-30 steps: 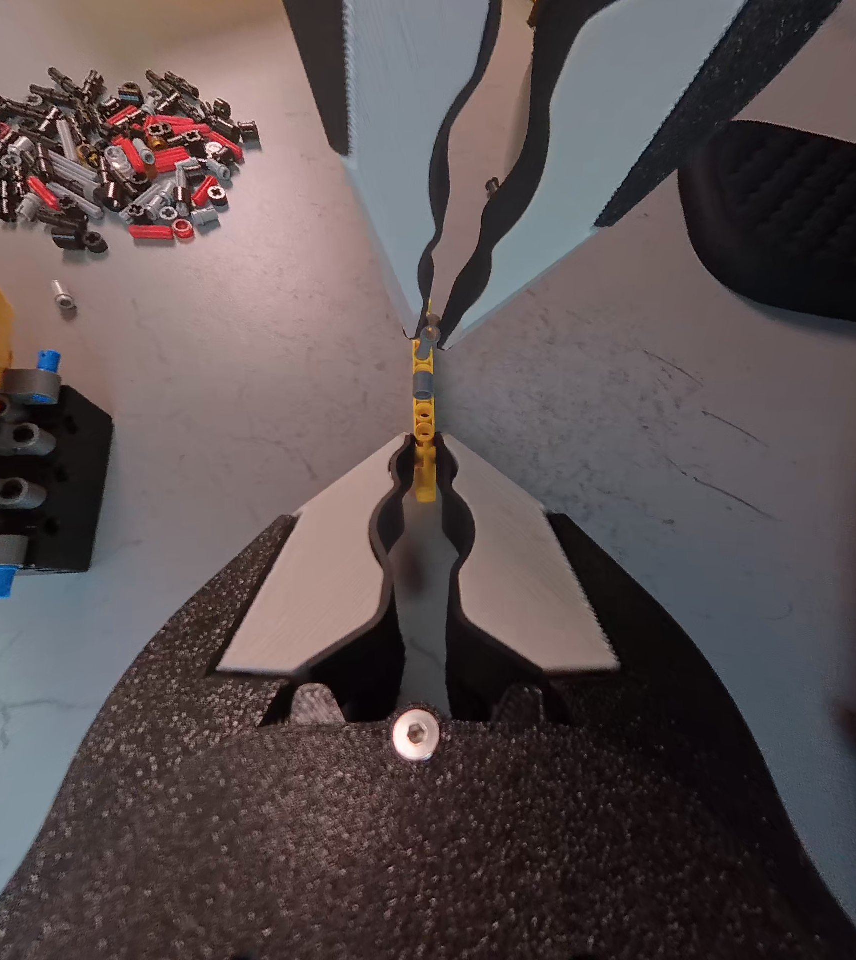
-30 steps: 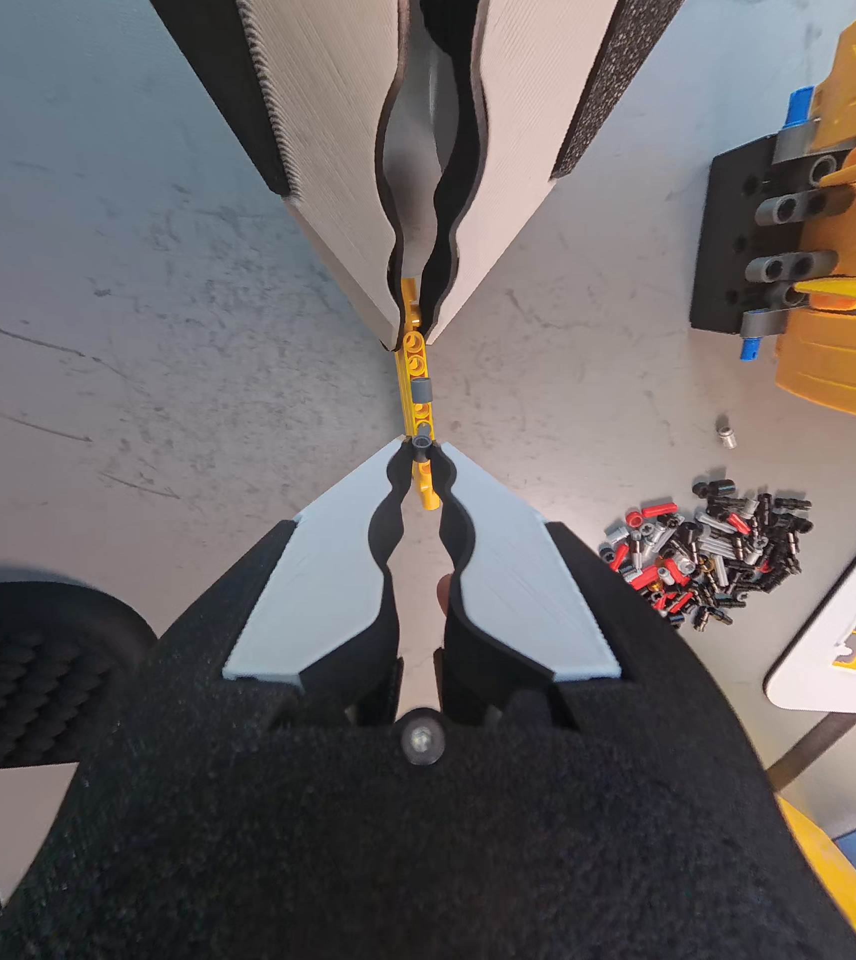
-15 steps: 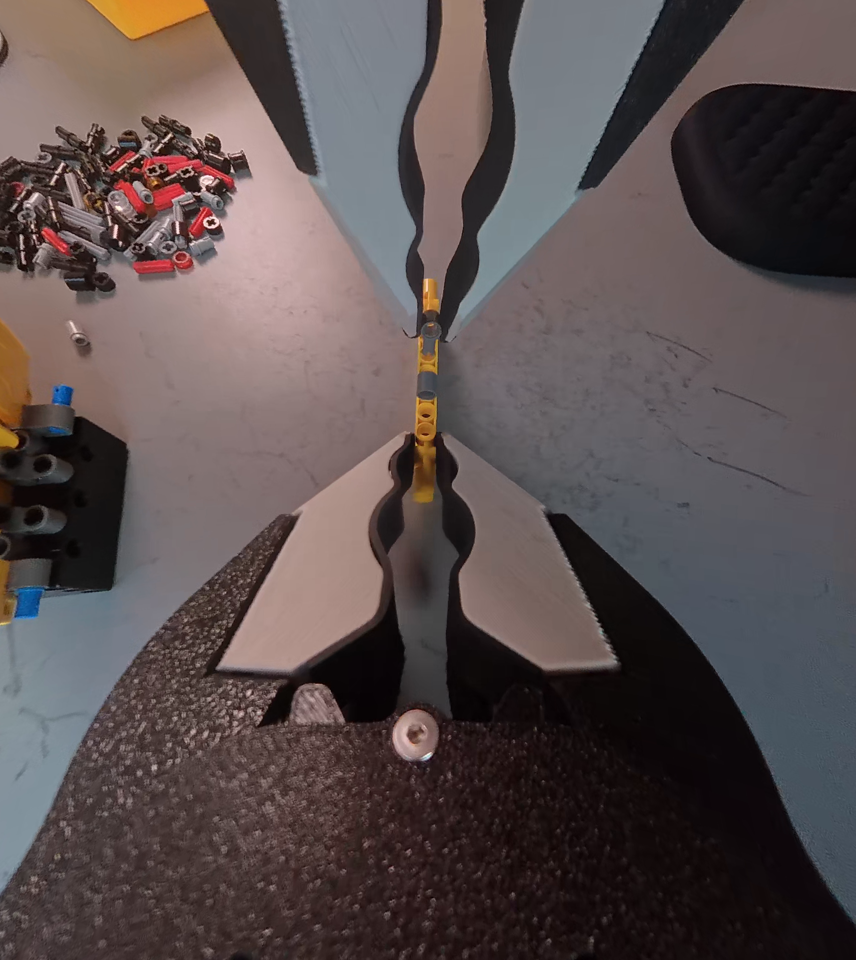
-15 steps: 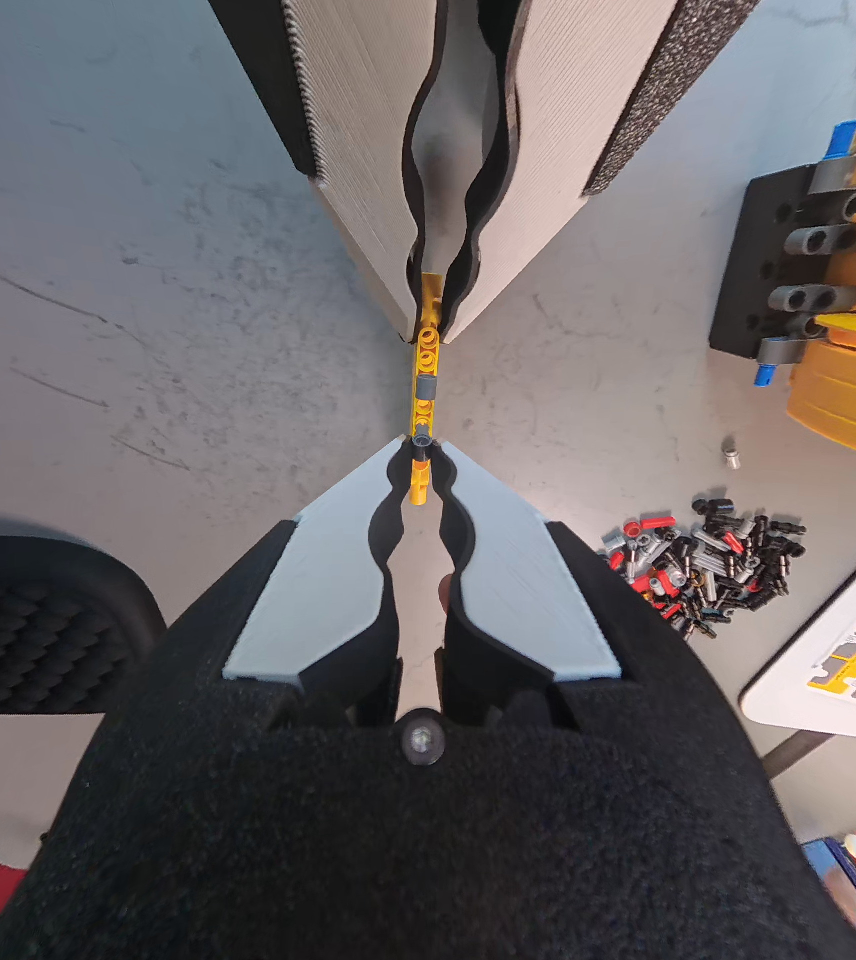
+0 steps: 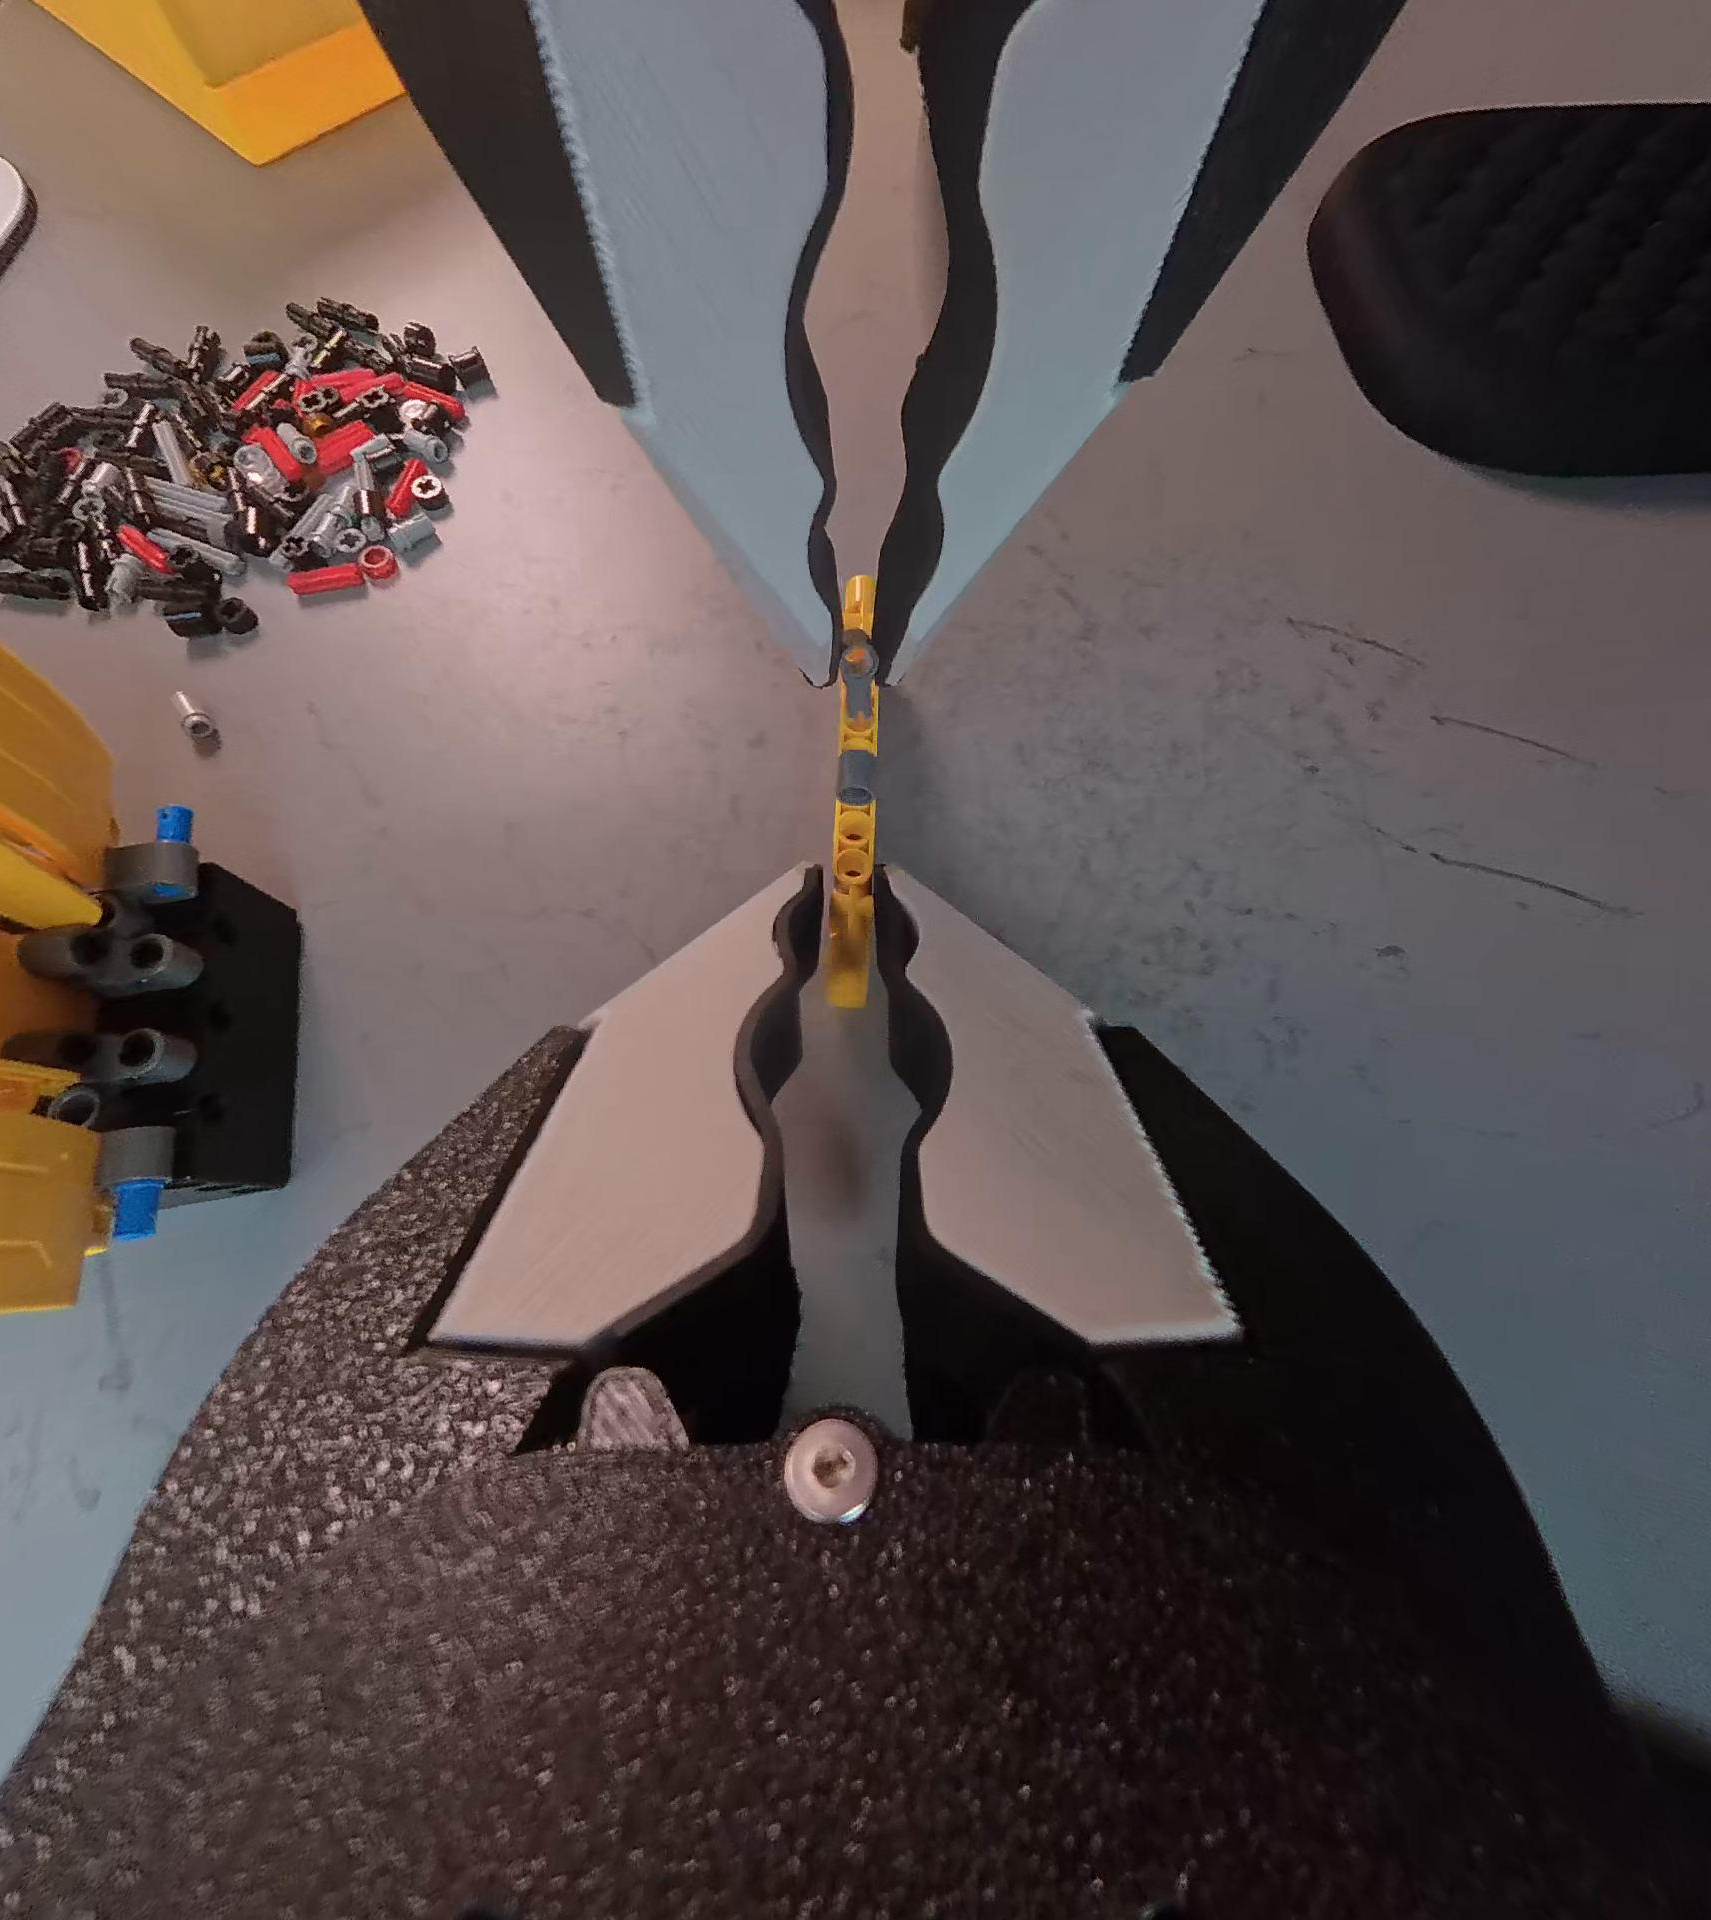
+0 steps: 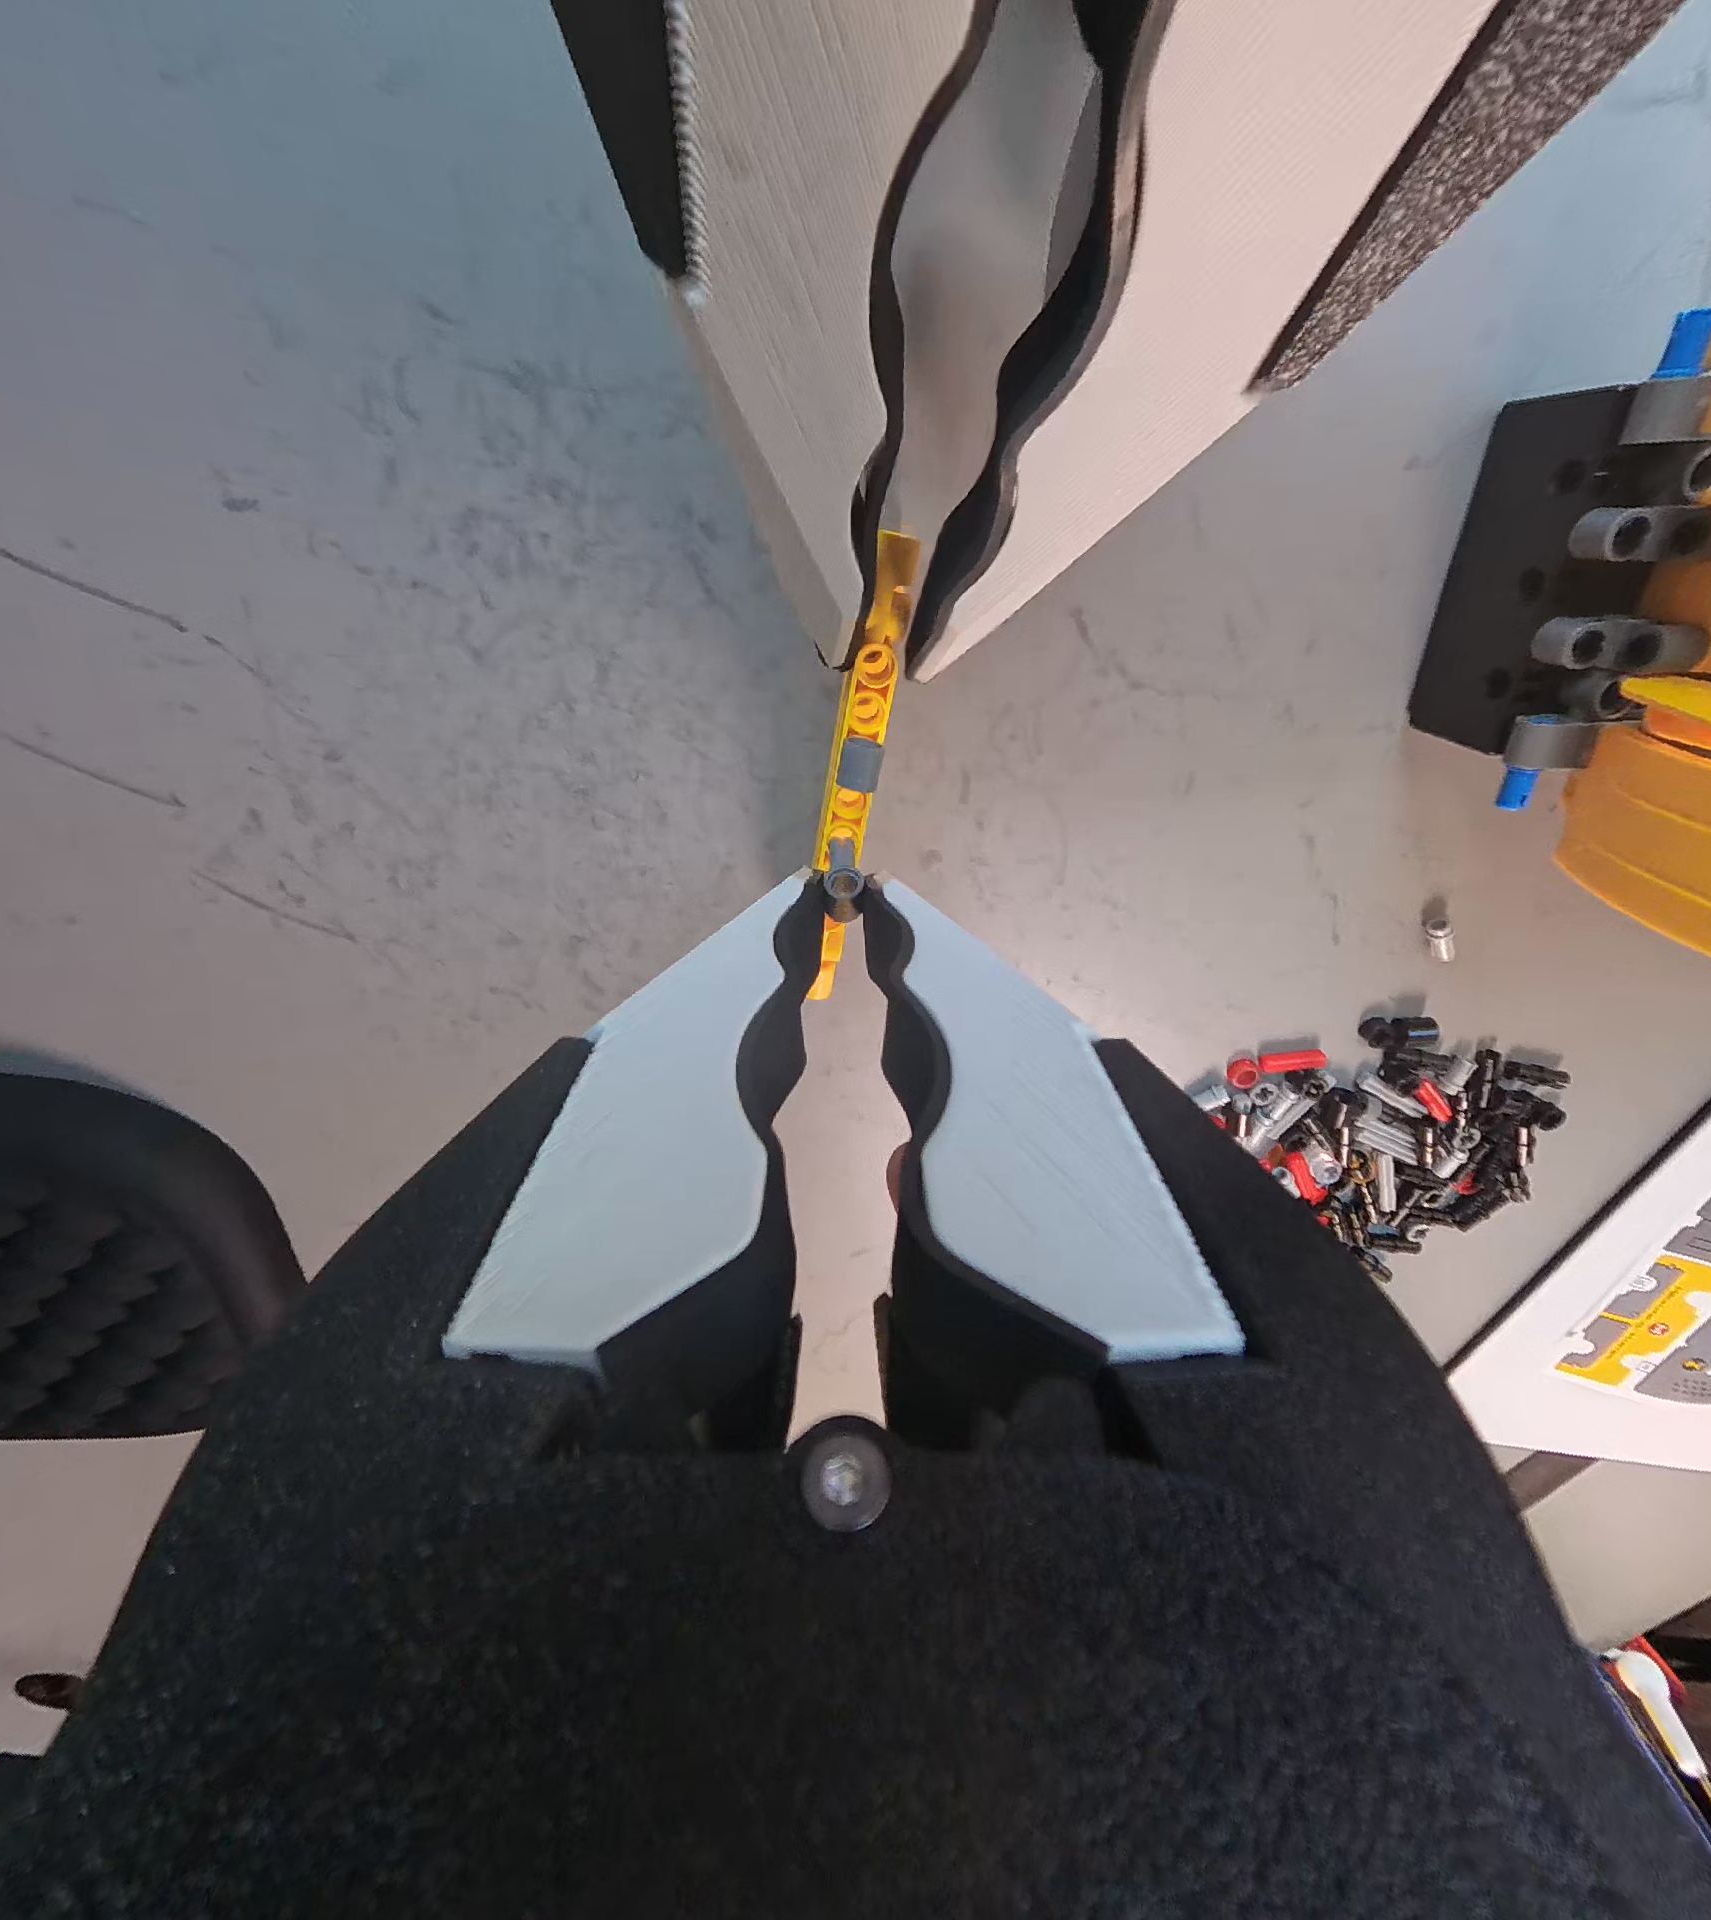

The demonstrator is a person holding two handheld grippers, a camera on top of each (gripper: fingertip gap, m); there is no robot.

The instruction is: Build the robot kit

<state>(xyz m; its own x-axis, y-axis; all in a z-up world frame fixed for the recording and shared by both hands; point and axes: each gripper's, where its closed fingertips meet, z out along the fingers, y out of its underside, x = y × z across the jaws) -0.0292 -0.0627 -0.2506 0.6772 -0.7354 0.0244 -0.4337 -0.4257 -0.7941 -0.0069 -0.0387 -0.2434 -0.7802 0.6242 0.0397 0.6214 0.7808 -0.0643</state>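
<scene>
Two grippers over grey table (image 5: 1350, 831), left gripper (image 5: 849, 883) clamped on near end of yellow holed beam (image 5: 853, 821), right gripper (image 6: 843, 883) pinching far end, loose-parts pile (image 5: 227, 468) far left, yellow-black assembly (image 5: 51, 1039) left

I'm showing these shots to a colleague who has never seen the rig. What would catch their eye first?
Dead centre, a thin yellow beam with a grey pin is pinched at both ends, by the left gripper and the right gripper, above the grey table. Off to the side lie a pile of small parts and a yellow and black assembly.
</scene>
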